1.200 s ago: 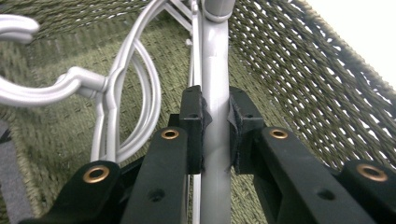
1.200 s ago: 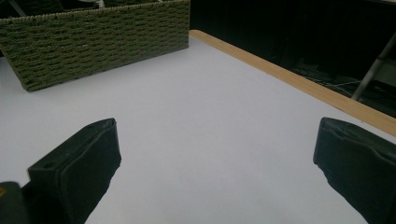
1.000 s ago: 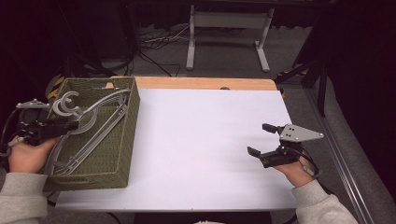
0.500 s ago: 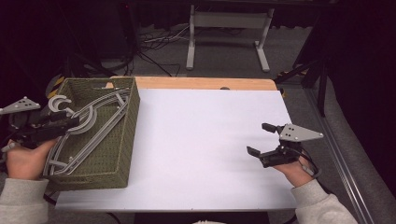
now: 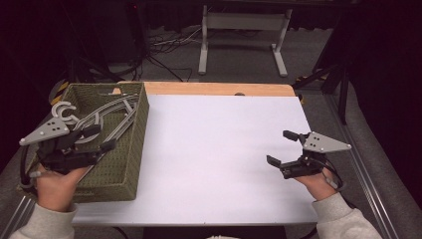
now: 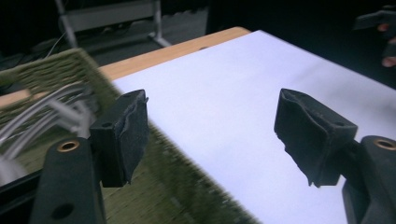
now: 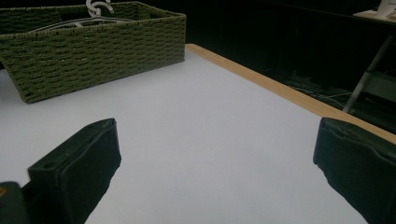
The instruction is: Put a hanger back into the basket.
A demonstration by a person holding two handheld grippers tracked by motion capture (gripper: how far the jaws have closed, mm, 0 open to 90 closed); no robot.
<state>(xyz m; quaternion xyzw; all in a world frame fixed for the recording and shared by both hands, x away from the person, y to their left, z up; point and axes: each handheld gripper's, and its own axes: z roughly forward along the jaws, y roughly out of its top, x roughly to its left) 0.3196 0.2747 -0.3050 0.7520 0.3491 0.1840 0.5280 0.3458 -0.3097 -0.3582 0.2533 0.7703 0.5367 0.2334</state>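
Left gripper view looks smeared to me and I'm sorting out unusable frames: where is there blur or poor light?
Left gripper view: the basket is motion-blurred. Right gripper view: sharp basket, soft near jaws. High view: bright table, dark surroundings.

Green woven basket (image 6: 51, 79) and its grey hangers (image 6: 42, 114) smeared by motion blur in the left gripper view, basket's near left corner hidden under the left gripper (image 5: 97, 140), hangers (image 7: 81, 21) mostly hidden behind the basket wall (image 7: 93, 51) in the right gripper view.

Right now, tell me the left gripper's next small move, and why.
Probably bring the left gripper back down onto the grey hangers in the green basket. Its jaws have just been opening with nothing between them, and it hovers above the basket's near end, beside the hangers. The right gripper waits open over the white table.
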